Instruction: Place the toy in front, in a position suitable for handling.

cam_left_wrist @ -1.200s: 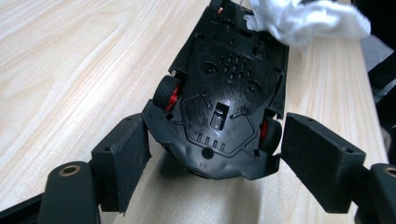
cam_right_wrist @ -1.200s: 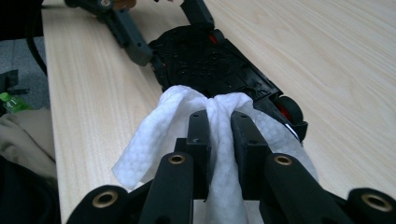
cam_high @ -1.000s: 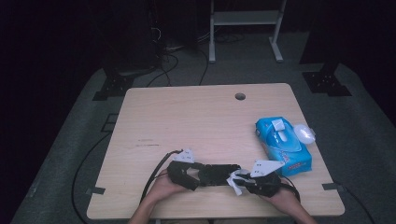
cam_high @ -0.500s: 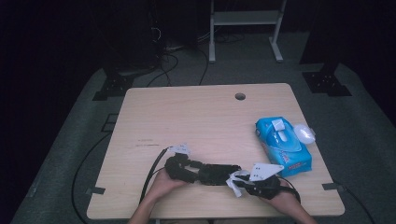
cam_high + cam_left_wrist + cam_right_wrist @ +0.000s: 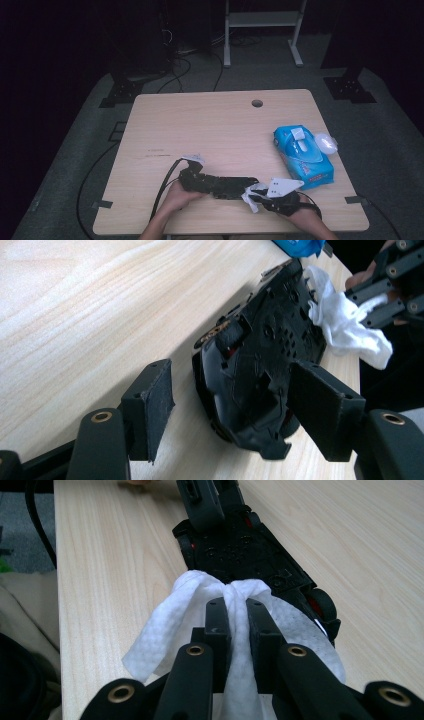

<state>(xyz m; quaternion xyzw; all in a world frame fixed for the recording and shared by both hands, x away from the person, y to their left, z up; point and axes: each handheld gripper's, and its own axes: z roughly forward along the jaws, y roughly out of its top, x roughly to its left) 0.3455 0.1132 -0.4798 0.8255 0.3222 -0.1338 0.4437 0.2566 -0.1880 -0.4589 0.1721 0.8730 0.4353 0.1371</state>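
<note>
A dim room surrounds a pale wooden table [image 5: 220,130], its floor grey carpet crossed by dark cables, with a white metal stand [image 5: 262,30] at the far side; much of the room is lost in darkness. The person's forearms are cut off at the bottom edge of the high view.

Near the table's right edge lies a blue wet-wipe pack [image 5: 302,156], with a small white object [image 5: 326,143] just beside it that is too blurred to identify.

Near the front edge lies a long black object [image 5: 225,185] (possibly the underside of a toy car, with small wheels and red parts, though its top is hidden). The left gripper [image 5: 230,405] has its jaws spread wide on either side of one end of this object; the right-hand pad overlaps the object, but whether it touches cannot be told.

The right gripper [image 5: 238,625] has its jaws pressed nearly together, pinching a bunched white wipe [image 5: 200,612] that rests against the object's other end.
</note>
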